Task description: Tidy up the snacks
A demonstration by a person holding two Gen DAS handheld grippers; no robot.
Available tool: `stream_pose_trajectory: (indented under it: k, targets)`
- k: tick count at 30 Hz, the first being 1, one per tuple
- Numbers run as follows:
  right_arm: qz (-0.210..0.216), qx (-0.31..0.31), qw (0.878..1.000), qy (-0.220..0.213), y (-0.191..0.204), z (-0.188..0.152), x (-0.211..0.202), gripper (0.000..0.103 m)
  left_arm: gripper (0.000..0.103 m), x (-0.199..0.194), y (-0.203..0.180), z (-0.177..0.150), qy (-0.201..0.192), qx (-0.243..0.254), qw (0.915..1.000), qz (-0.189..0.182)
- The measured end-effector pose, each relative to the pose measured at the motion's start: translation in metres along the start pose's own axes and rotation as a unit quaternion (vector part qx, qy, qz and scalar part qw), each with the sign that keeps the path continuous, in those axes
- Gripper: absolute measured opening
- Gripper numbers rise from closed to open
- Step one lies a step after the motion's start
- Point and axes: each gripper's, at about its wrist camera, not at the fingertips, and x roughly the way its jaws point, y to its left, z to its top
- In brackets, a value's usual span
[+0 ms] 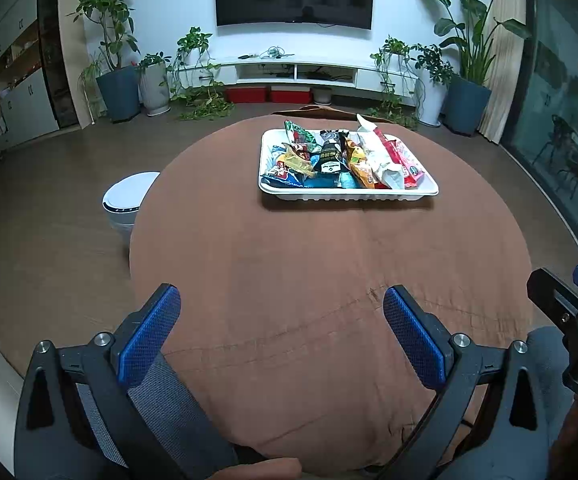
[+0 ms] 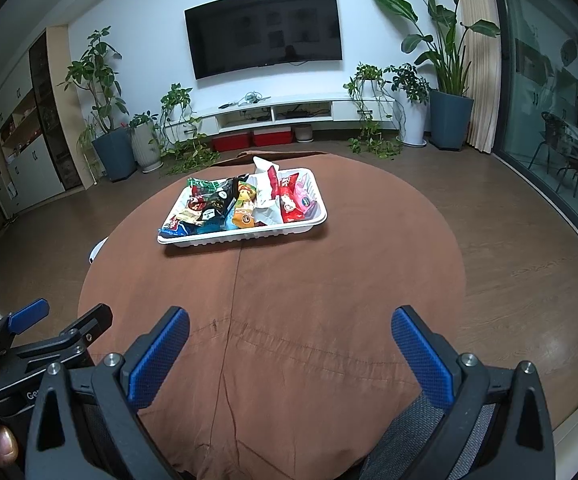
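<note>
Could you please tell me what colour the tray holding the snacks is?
White; the tray shows best in the left wrist view.

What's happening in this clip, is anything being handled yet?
Nothing is held right now. A person holds a two-finger tool in each hand, and both the left tool and the right tool hover open over the near edge of a round table with a brown cloth. Farther back on the table sits a white tray piled with snack packets. All visible snacks lie in the tray, none on the cloth.
</note>
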Motion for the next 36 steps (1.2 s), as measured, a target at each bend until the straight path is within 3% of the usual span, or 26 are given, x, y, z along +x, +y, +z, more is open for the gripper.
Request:
stream_pose_trajectory:
  k: [36]
  targets:
    - [0.001, -0.003, 1.0, 0.005, 0.0051, -0.0078, 0.002, 0.103, 0.103, 0.0011, -0.0011, -0.0004, 0.002, 0.001, 1.0, -0.002]
